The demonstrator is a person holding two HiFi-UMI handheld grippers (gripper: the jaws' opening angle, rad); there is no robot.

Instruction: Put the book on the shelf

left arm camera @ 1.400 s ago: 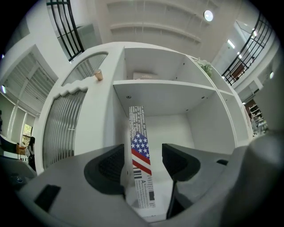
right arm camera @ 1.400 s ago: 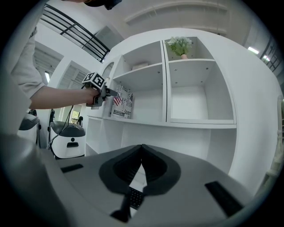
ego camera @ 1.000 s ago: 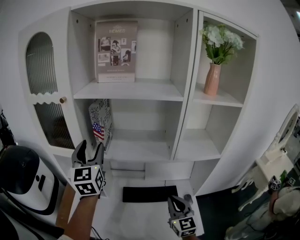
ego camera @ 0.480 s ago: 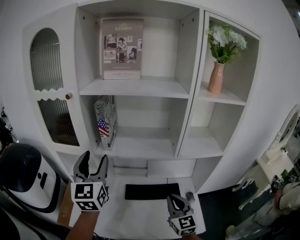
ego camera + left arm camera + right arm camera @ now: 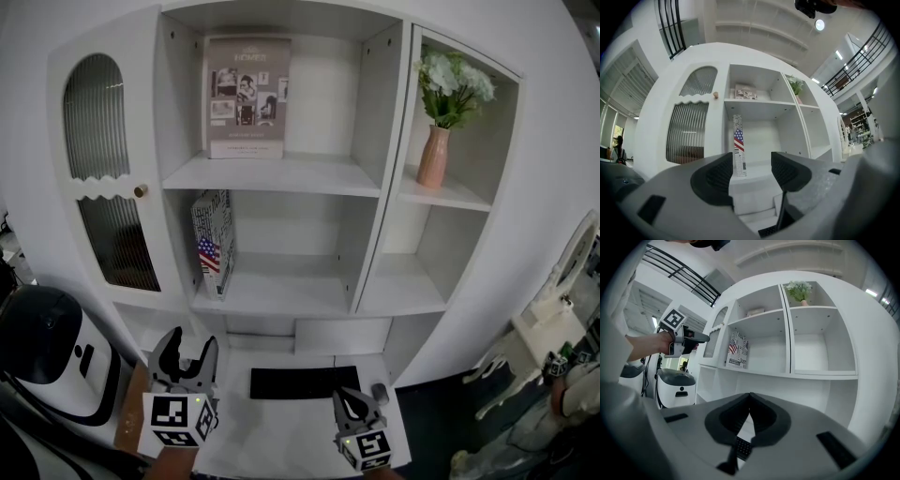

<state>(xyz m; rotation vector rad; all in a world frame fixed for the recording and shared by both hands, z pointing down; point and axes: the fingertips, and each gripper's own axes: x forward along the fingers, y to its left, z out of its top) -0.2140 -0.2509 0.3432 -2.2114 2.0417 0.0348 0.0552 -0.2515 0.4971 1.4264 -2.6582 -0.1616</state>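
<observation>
Book (image 5: 214, 242) stands upright on the middle shelf (image 5: 281, 292), against its left wall. Left gripper (image 5: 190, 343) hangs below it, jaws spread, empty. Right gripper (image 5: 353, 405) has jaws pressed together.

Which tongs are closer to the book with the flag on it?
Left. The left tongs are open, almost straight below the flag book that stands on the middle shelf. The right tongs are shut, lower down and farther off to the book's right.
</observation>
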